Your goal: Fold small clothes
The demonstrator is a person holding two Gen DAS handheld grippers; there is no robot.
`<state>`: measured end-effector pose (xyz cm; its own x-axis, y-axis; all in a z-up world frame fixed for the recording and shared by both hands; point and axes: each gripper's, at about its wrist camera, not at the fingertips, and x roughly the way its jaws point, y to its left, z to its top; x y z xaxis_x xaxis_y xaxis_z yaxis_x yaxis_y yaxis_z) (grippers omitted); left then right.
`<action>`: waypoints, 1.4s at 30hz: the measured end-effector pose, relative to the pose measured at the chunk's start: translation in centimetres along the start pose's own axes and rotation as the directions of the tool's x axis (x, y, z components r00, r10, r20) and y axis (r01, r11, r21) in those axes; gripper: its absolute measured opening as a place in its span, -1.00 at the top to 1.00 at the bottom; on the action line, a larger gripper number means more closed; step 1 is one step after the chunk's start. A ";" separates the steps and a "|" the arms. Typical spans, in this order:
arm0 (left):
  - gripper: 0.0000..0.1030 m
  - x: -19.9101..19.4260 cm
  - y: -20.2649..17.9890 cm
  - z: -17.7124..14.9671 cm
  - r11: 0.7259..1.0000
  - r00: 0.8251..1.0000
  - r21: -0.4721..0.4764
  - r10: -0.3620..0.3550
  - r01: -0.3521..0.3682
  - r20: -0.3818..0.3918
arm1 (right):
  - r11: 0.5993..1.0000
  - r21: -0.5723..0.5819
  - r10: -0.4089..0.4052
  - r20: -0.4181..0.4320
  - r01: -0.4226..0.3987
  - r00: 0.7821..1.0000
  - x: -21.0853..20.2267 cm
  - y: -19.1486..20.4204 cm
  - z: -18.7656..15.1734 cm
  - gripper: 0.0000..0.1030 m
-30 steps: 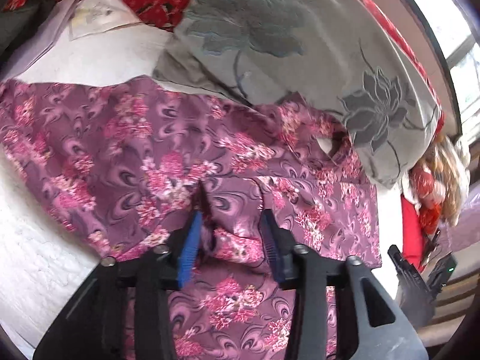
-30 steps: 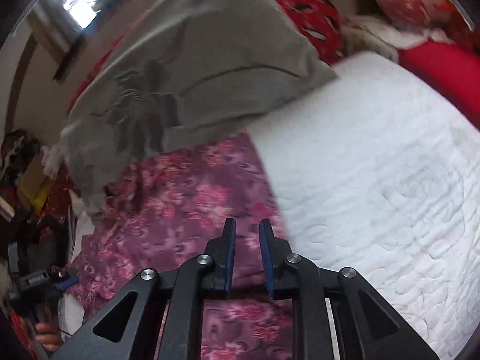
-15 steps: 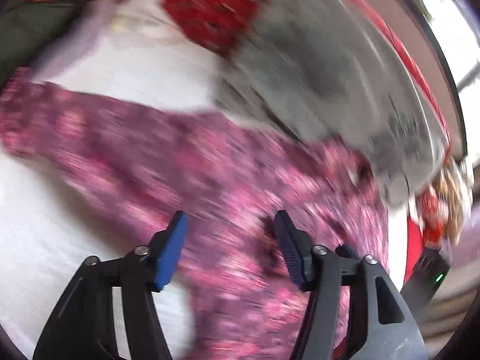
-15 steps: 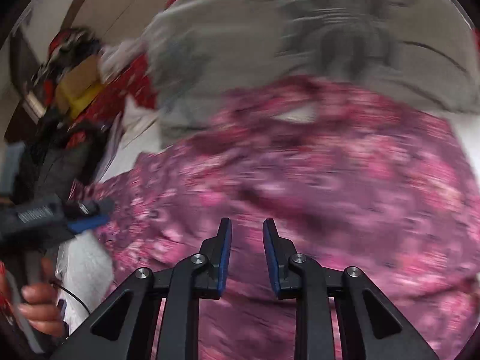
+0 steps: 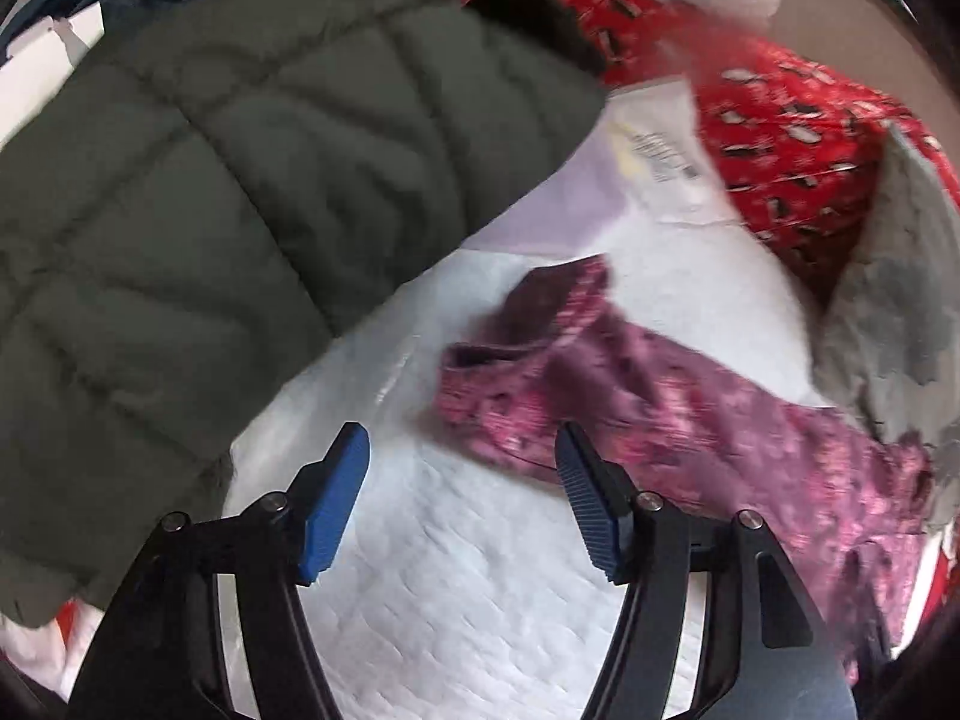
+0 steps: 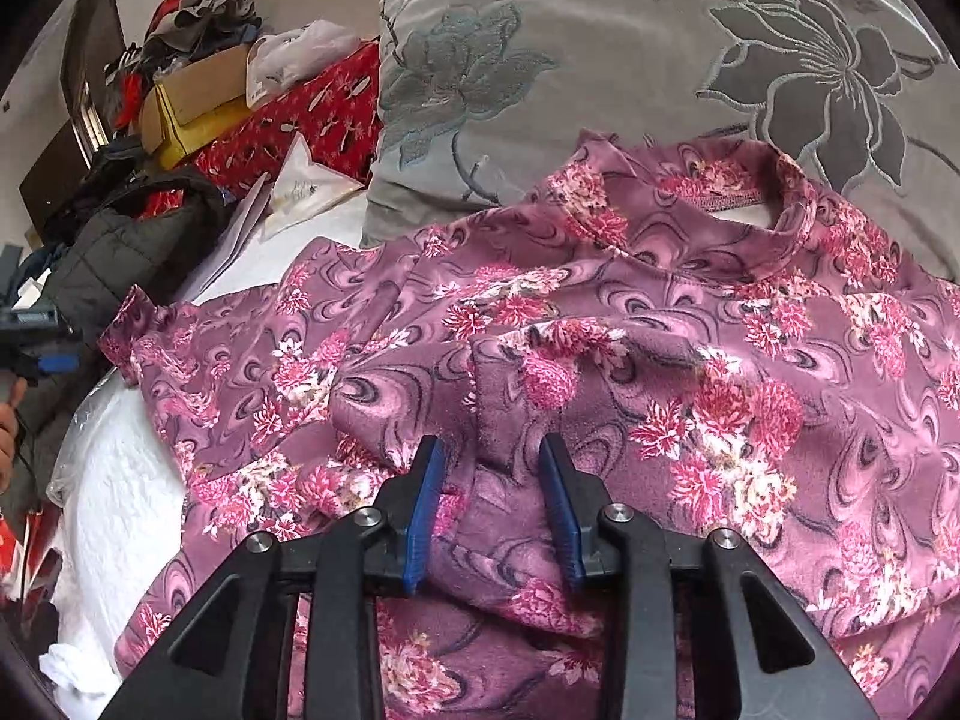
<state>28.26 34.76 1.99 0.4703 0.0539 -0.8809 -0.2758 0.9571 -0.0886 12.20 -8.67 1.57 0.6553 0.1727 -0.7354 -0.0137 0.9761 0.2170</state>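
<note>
White quilt (image 5: 480, 588) w/ floral top (image 6: 660, 360)

Black-framed tongs (image 6: 491, 468) with ribbed blue pads (image 5: 336, 504) and silver screws.

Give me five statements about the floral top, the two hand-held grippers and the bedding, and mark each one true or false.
1. The left hand-held gripper holds a sleeve of the floral top. False: its jaws are open with only the white quilt between them.
2. The top's sleeve end lies on the white quilt. True.
3. A dark puffer jacket lies beside the quilt. True.
4. The grey flowered pillow lies on top of the floral top. False: the top's collar rests against the pillow.
5. The right hand-held gripper is over bare quilt. False: it is over the floral top.
</note>
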 end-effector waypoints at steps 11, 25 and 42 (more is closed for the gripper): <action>0.87 4.9 -0.9 3.5 0.997 1.000 -0.075 -0.018 0.018 -0.010 | 1.000 0.012 0.015 0.003 -0.015 1.000 -0.1 -0.2 -0.2 0.31; 0.87 -6.0 -9.3 1.5 0.958 0.958 -0.028 -0.283 0.285 0.049 | 0.999 0.032 0.027 -0.073 -0.025 0.997 -0.7 -0.5 1.0 0.29; 0.87 -10.7 -28.5 -6.9 0.864 0.886 0.198 -0.451 0.463 -0.105 | 0.948 0.136 -0.283 -0.042 0.287 0.958 -7.2 -15.1 -1.8 -0.13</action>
<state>25.36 4.96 10.72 0.4534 -0.4139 -0.7893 0.1455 0.9081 -0.3926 6.29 -24.42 2.46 0.5996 -0.1057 -0.7933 0.2776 0.9572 0.0823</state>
